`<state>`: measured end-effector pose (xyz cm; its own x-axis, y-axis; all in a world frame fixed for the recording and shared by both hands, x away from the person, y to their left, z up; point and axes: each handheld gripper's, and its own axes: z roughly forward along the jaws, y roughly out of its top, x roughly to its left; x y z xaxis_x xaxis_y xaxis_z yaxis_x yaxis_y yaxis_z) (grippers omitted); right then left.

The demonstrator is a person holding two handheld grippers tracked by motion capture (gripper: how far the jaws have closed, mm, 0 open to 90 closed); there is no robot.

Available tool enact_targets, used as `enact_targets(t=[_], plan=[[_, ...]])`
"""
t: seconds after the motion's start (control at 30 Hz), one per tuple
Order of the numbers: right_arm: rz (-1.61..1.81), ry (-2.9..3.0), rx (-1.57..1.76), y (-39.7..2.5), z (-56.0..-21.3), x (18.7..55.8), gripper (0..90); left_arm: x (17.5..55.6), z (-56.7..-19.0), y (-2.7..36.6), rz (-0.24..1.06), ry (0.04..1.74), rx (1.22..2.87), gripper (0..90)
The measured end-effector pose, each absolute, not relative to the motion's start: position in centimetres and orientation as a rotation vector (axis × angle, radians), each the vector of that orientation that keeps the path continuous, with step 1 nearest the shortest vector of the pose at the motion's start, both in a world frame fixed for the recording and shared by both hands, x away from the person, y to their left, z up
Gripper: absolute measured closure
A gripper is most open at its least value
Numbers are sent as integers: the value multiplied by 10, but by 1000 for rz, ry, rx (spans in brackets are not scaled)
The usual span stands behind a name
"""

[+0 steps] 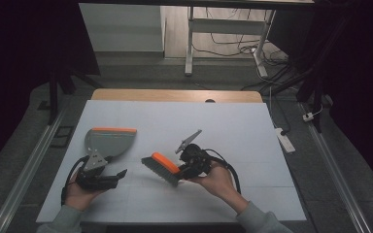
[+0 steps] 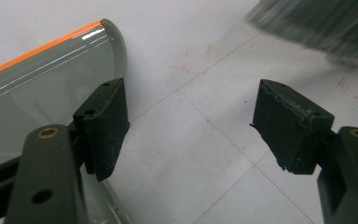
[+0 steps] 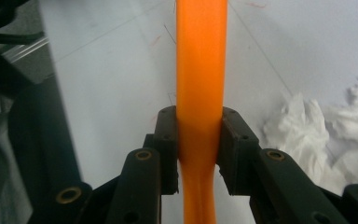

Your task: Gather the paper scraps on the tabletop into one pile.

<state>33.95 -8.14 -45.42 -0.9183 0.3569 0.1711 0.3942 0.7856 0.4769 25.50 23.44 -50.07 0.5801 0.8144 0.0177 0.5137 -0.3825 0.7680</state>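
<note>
Looking down from the high view, I had the brush (image 1: 161, 167) in my right hand-held gripper (image 1: 187, 167), its bristles low over the white desk (image 1: 175, 121), while the dustpan (image 1: 108, 141) lay flat just beyond my left hand-held gripper (image 1: 108, 177). The pan's orange lip faced away from me, so I judged it was not yet turned to take sweepings.

In the left gripper view, my left hand-held gripper (image 2: 191, 126) stood wide apart and held nothing; the dustpan (image 2: 42, 88) sat beside one jaw, close enough to be taken up next, I reckoned. The grey bristles (image 2: 317, 23) showed blurred at the top corner.

In the right gripper view, my right hand-held gripper (image 3: 198, 149) was clamped on the brush's orange handle (image 3: 200, 70), gripped from both sides, which kept the brush steady for sweeping. A crumpled white tissue (image 3: 317, 135) lay on the desk beyond, likely what was to be swept.
</note>
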Motion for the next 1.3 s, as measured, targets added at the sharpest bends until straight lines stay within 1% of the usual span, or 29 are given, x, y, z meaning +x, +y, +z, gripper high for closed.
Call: enact_targets(t=[0.07, 0.2, 0.43, 0.57, 0.9, 1.3], plan=[[-752, -2948, -673, -84, -457, 347, 710, 254, -500, 235, 517, 1054, 2062, 274], [-816, -2921, -824, -113, -449, 358, 710, 253, -500, 236, 520, 1055, 2058, 275], [-1027, -2889, -868, -157, -418, 347, 710, 251, -499, 235, 526, 1054, 2059, 274], [-1077, -2876, -937, -187, -413, 343, 710, 252, -499, 235, 525, 1058, 2058, 274], [-1090, -2872, -1119, -255, -425, 335, 710, 252, -499, 233, 527, 1057, 2062, 274], [-1100, -2908, -1253, -299, -443, 323, 710, 251, -498, 233, 533, 1057, 2059, 275]])
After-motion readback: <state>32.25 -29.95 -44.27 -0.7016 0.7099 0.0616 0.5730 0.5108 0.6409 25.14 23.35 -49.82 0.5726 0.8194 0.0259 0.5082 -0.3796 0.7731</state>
